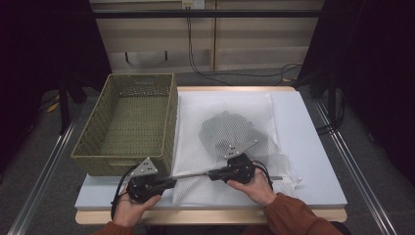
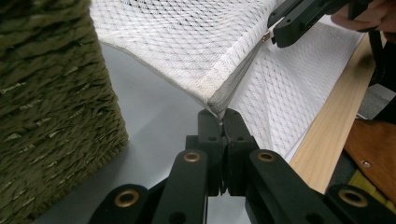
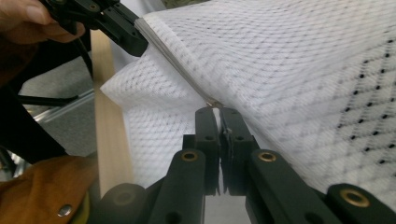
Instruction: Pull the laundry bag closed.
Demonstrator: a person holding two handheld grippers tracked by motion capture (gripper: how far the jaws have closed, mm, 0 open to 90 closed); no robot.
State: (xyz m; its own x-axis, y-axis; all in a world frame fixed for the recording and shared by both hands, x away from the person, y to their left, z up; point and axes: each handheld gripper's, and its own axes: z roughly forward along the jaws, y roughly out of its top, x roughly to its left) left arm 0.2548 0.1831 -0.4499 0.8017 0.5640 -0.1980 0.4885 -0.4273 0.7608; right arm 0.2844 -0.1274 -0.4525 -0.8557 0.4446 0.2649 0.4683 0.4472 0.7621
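A: Which step is in hand?

B: The white mesh laundry bag [image 1: 230, 142], with a dark garment [image 1: 227, 128] seen through its netting, is lying on the pale worktop [image 1: 313, 161] beside the olive woven basket [image 1: 128, 122]. Its near zipped edge is held taut between both grippers: the left gripper [image 2: 219, 116] is clamped on a corner, the right gripper [image 3: 215, 109] is pinched on what is judged to be the zip pull.

A: And next?

B: A steady pull along the zip is probably called for, with the corner kept anchored. The soft, slack netting is likely to bunch.
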